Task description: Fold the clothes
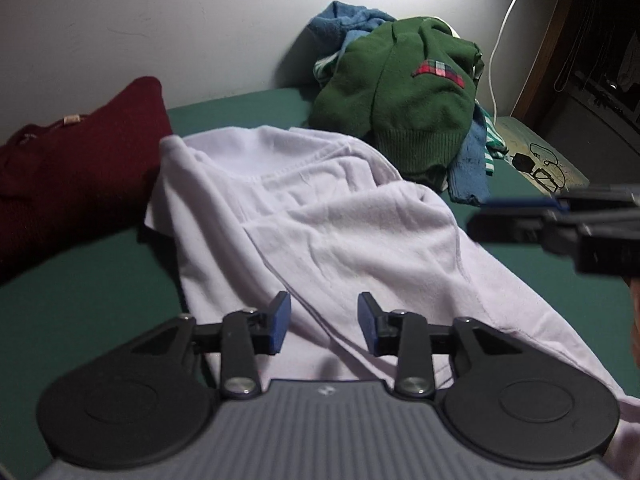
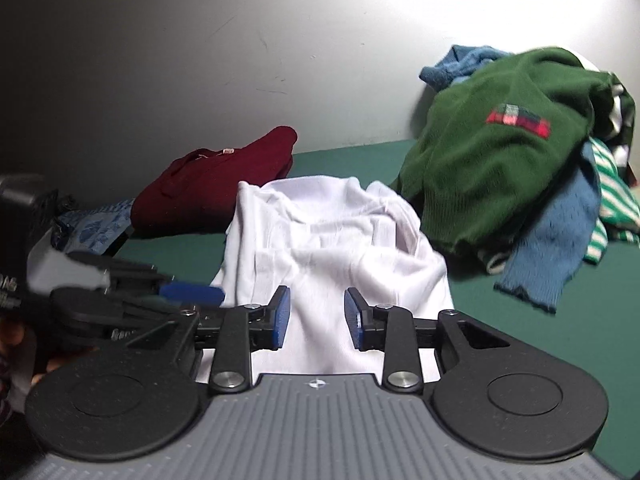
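I have the left gripper (image 1: 323,322) over the near end of the pale lilac sweatshirt (image 1: 320,220), its fingers spread apart with nothing between them but the cloth beneath; whether the blue pads (image 1: 280,322) touch the fabric I cannot tell; the right gripper (image 2: 316,318) hangs beside it over the same near end, its fingers likewise released and empty. The sweatshirt lies rumpled along the middle of the green surface (image 1: 92,300), running from the near edge toward the wall (image 1: 160,20); a folded maroon sweater (image 1: 76,168) sits at the far left against the wall, touching the sweatshirt's far corner; a heap at the far right carries a green sweater (image 1: 408,96) with a plaid patch on top of a blue knit (image 2: 556,240) and a green-and-white striped garment (image 2: 612,204); a white cable (image 1: 504,40) runs down the wall beyond the heap.
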The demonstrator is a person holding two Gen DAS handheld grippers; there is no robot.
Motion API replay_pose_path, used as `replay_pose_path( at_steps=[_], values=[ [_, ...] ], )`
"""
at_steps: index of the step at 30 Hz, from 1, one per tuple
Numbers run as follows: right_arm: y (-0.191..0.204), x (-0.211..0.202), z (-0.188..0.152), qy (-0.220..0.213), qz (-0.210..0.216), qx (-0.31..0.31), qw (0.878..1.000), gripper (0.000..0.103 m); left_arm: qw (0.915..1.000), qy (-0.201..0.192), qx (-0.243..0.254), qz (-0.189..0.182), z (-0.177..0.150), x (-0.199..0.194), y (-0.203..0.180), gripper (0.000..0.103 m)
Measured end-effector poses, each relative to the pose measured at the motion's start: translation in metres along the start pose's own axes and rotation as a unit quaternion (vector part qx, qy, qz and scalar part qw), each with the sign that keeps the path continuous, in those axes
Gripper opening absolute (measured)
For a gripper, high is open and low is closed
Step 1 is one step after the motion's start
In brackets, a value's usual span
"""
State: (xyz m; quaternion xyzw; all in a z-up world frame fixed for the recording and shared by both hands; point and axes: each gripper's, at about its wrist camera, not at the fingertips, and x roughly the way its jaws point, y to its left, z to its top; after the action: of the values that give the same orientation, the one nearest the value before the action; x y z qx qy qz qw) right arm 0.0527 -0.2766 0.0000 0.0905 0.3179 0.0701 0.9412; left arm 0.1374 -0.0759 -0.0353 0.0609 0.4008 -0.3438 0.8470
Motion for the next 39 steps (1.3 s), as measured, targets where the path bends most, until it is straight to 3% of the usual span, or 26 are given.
replay_pose_path(
  at_steps=[1, 5, 9, 15, 18, 19, 22, 28, 32, 39],
  values=[
    [0.001, 0.01, 0.008, 0.005, 0.006, -0.013, 1.0, 0.038, 0.9999, 0.002, -0.011, 0.001, -0.002, 0.003, 0.0, 0.048],
    [0.013, 0.055, 0.026, 0.028, 0.025, -0.062, 0.997, 0.039, 0.9983, 0.017, -0.054, -0.012, -0.007, 0.011, 0.004, 0.049],
    [0.022, 0.101, 0.027, 0.056, 0.032, -0.089, 0.994, 0.039, 0.9985, 0.02, -0.05, -0.01, -0.015, 0.012, -0.003, 0.049],
    [0.018, 0.11, 0.024, 0.044, 0.073, -0.078, 0.993, 0.043, 0.9989, 0.015, -0.043, 0.004, -0.02, 0.008, -0.005, 0.049],
    [0.014, 0.099, 0.022, 0.03, 0.088, -0.079, 0.993, 0.009, 0.9994, -0.006, -0.025, 0.023, -0.016, -0.001, 0.0, 0.051],
    [0.013, 0.095, 0.022, 0.025, 0.093, -0.08, 0.992, 0.005, 0.9994, -0.012, -0.016, 0.028, -0.013, -0.004, 0.003, 0.057],
    [0.009, 0.084, 0.02, 0.01, 0.107, -0.081, 0.991, 0.005, 0.999, -0.029, 0.01, 0.033, -0.003, -0.01, 0.013, 0.064],
    [0.002, 0.062, 0.017, -0.016, 0.132, -0.083, 0.988, 0.005, 0.9974, -0.047, 0.026, -0.047, 0.036, -0.003, 0.031, 0.065],
    [-0.005, 0.049, 0.015, -0.026, 0.137, -0.084, 0.987, 0.005, 0.9942, -0.024, -0.013, -0.104, 0.05, 0.023, 0.041, 0.073],
    [-0.018, 0.046, 0.007, -0.02, 0.114, -0.102, 0.988, 0.005, 0.9888, -0.008, -0.025, -0.147, 0.047, 0.043, 0.035, 0.072]
  ],
)
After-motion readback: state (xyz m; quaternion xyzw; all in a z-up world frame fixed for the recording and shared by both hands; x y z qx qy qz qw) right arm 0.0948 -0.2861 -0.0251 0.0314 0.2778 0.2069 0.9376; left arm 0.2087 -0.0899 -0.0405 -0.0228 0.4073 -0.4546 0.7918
